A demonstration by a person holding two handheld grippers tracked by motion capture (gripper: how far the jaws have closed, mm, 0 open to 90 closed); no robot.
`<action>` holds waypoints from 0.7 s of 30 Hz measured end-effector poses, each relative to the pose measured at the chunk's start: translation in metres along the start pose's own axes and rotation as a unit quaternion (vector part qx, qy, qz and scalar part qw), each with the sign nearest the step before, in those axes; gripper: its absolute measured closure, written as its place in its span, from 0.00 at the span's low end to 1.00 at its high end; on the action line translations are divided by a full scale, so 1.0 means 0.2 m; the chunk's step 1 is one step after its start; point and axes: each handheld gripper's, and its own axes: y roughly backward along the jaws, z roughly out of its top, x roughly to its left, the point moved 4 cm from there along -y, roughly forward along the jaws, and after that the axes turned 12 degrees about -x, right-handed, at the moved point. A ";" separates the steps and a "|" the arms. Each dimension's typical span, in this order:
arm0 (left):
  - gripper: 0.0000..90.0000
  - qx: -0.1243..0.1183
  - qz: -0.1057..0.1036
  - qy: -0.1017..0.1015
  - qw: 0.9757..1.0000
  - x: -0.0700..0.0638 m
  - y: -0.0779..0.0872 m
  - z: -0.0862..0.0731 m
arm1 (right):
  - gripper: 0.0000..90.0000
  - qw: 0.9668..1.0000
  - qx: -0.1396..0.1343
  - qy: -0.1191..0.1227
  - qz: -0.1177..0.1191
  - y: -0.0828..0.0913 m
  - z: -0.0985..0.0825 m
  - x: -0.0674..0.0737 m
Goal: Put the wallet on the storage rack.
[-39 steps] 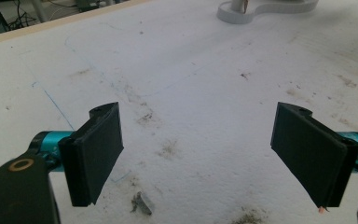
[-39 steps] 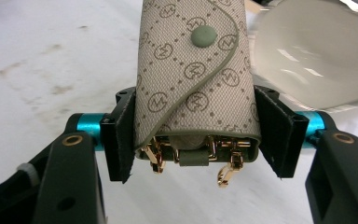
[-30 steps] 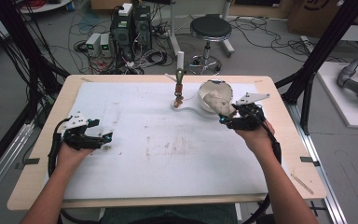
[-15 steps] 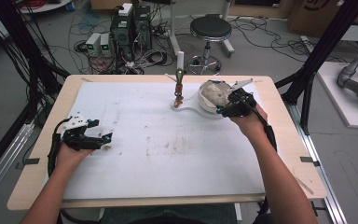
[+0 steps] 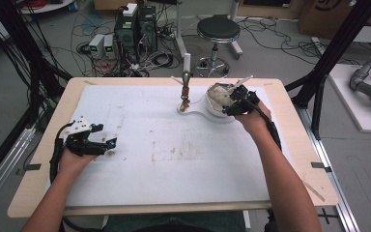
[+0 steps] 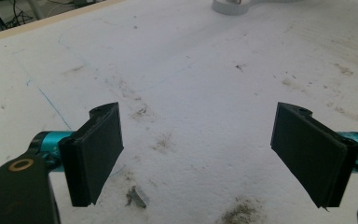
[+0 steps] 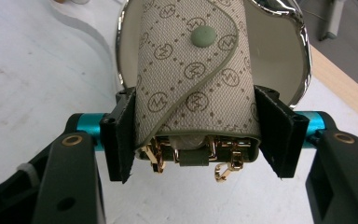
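The left gripper (image 5: 107,143) rests on the mat (image 5: 140,159), jaws wide and empty, unmoved. The stand (image 5: 185,89) sits mid-table. The right gripper (image 7: 200,135), clamped on the pouch (image 7: 196,74), has carried it leftward over the dish (image 5: 218,110) since a second ago; setting it down looks next.

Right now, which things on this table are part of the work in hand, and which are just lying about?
In use:
- patterned key pouch, clamped in the right gripper
- shiny-rimmed white dish under it

Lying about:
- small stand with clip
- left gripper, open, idle over the white mat
- stool behind the table
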 end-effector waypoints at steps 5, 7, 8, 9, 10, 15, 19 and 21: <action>0.18 -0.001 0.000 0.000 1.000 0.00 0.00 0.00 | 0.42 1.000 0.017 0.001 -0.011 -0.05 0.03 -0.01; 0.18 0.000 -0.001 0.000 1.000 0.00 0.00 0.00 | 0.41 1.000 0.019 0.002 -0.015 -0.07 0.03 -0.02; 0.18 0.000 -0.001 0.000 1.000 0.00 0.00 0.00 | 0.41 1.000 0.021 0.000 -0.016 -0.08 0.03 -0.02; 0.18 0.000 -0.001 0.000 1.000 0.00 0.00 0.00 | 0.41 1.000 0.023 0.000 -0.015 -0.08 0.03 -0.02; 0.18 0.001 -0.001 0.000 1.000 0.00 0.00 0.00 | 0.41 1.000 0.023 0.000 -0.015 -0.09 0.03 -0.02; 0.18 0.000 -0.001 0.000 1.000 0.00 0.00 0.00 | 0.39 0.999 0.025 -0.009 -0.022 -0.12 0.03 -0.01; 0.18 0.000 -0.002 -0.001 1.000 -0.01 0.00 0.00 | 0.38 0.999 0.017 -0.011 -0.026 -0.12 0.03 -0.02; 0.18 -0.001 -0.001 0.001 1.000 -0.01 0.00 0.00 | 0.32 0.999 0.011 -0.016 -0.029 -0.11 0.03 -0.02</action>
